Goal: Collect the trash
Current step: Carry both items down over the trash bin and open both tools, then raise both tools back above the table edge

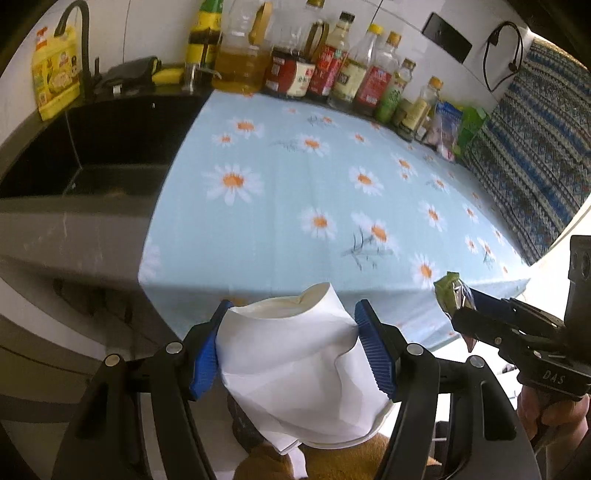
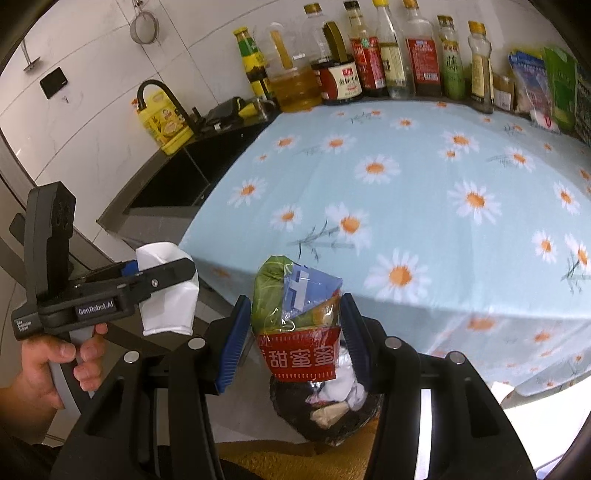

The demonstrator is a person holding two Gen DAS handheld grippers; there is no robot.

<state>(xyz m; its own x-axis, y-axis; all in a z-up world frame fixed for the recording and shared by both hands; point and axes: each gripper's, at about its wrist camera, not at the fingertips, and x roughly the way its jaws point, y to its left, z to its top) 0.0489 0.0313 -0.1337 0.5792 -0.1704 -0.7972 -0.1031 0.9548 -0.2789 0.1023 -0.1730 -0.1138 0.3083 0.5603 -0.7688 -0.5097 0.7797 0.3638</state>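
**Holding two pieces of trash off the front edge of a daisy-print counter**

Gripping a crushed white paper cup, the left gripper is pressing its blue pads against the cup's two sides, and the cup is bulging between them. In the right wrist view the same cup is showing at the left, clamped in that gripper, which a hand is holding by its handle.

The right gripper is clamping a crumpled snack wrapper, green and blue at the top with a red band of printed characters lower down. Its pads are pressing on both sides of the wrapper. Directly beneath it a dark trash bag is sitting open, with white and tan scraps inside.

Both grippers are hanging just off the near edge of a pale blue tablecloth printed with daisies. A row of sauce and oil bottles is standing along the far wall. A black sink with a black faucet is lying to the left of the cloth.
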